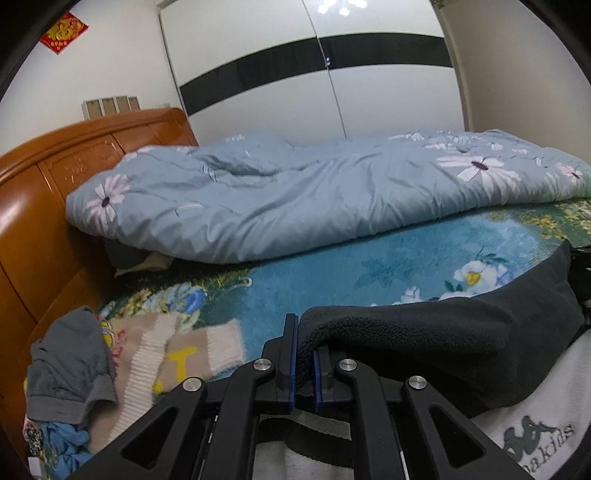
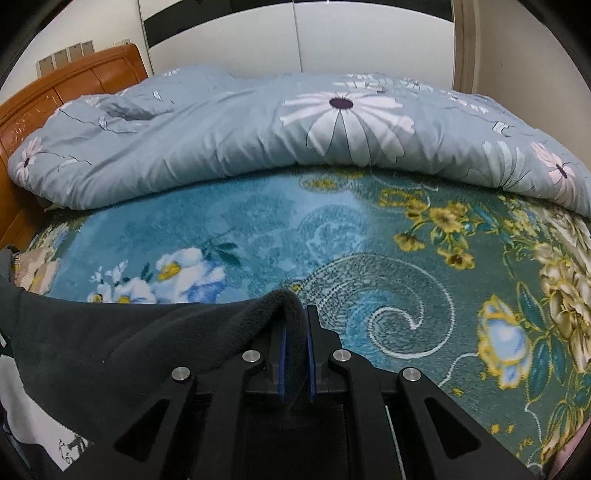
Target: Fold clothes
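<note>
Bedroom walls and a big white wardrobe (image 1: 314,85) with a black stripe sit far ahead of both grippers, past a puffy blue flower quilt (image 1: 295,195) on a teal flower blanket (image 2: 258,229). Close in, the left gripper (image 1: 304,354) is pinched tight on one end of a dark fleece garment (image 1: 443,339), and the right gripper (image 2: 294,343) is pinched tight on the other end, so the fleece hangs stretched between them, just above the blanket. Under the fleece, near the left gripper's right side, lies a white cloth (image 1: 535,435) with a dark picture and letters that look like "kids"; the letters before that are cut off. To the left of the left gripper sits a heap of other clothes, with a grey garment (image 1: 70,369) and a beige striped sweater (image 1: 177,354) that shows a yellow "T". A red paper charm (image 1: 63,32) with gold writing hangs high on the wall, too small to read. It looks like the fold is under way with both corners held. Next, both grippers should probably move together, keep the edge tight, and lay it down flat.
</note>
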